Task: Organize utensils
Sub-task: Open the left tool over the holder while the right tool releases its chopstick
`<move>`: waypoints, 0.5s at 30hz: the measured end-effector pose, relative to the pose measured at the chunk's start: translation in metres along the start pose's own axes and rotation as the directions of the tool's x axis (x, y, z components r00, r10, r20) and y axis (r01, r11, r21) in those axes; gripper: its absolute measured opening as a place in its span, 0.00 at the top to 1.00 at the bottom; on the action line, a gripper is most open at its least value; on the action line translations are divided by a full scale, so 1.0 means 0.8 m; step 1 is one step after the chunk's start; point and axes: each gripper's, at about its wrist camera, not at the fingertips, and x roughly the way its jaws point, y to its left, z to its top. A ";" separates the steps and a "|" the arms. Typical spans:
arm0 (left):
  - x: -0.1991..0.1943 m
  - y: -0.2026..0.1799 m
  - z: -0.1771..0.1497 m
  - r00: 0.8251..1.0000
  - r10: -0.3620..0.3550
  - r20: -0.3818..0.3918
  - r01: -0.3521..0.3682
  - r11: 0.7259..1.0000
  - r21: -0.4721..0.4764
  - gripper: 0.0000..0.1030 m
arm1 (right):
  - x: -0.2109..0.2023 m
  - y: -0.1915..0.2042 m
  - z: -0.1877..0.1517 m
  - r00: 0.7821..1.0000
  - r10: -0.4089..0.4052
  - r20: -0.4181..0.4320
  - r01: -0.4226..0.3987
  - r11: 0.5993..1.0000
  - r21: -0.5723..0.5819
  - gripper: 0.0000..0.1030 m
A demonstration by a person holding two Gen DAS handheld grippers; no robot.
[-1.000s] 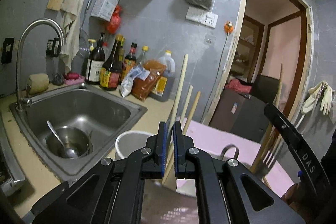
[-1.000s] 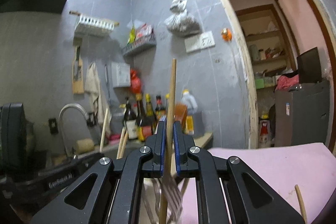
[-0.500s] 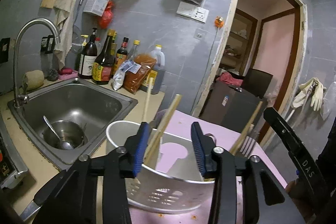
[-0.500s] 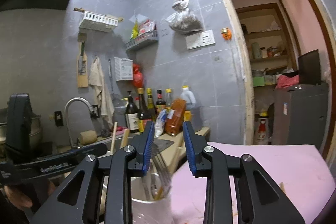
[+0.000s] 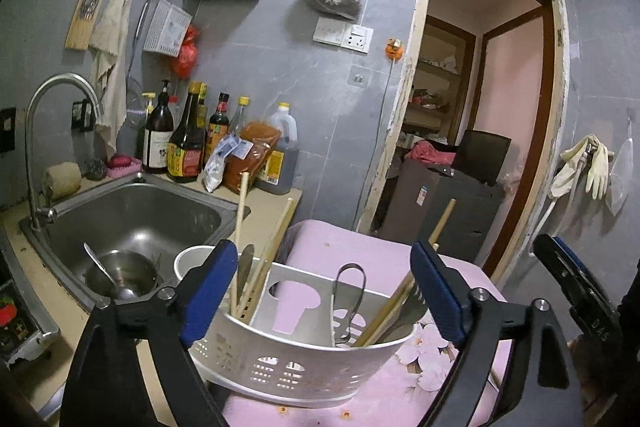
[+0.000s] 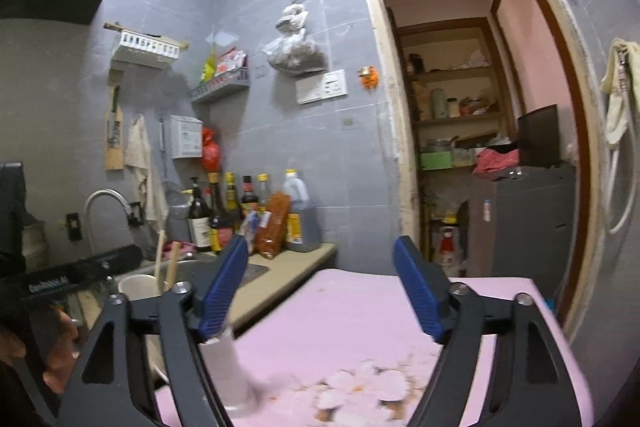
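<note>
1. The white utensil holder (image 5: 296,363) is a curved plastic caddy with slotted walls and a keyhole cut-out in its back. It stands on the pink-covered bench (image 5: 360,259), beside the sink (image 5: 132,211).
2. Its left compartment holds wooden chopsticks (image 5: 240,227). The right holds more chopsticks, a fork (image 5: 416,295) and metal tweezers (image 5: 348,291).
3. The sink contains a steel bowl (image 5: 120,273) with a spoon in it.
4. The left tongs (image 5: 320,303) are spread wide and hold nothing.
5. The right tongs (image 6: 320,291) are likewise spread and hold nothing.
</note>
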 end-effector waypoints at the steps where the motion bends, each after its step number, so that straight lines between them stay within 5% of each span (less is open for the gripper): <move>1: 0.000 -0.004 0.000 1.000 -0.003 0.000 0.003 1.000 0.007 0.12 | -0.004 -0.005 0.000 1.000 -0.009 0.001 0.009 1.000 0.002 0.20; 7: -0.008 -0.025 -0.006 0.998 -0.025 0.049 0.023 0.999 0.038 0.04 | -0.027 -0.029 0.002 0.998 -0.057 0.006 0.057 0.998 -0.005 0.00; 15: -0.010 -0.053 -0.013 0.995 -0.077 0.062 0.073 0.996 0.056 0.02 | -0.053 -0.048 0.006 0.994 -0.113 0.000 0.112 0.993 -0.047 0.00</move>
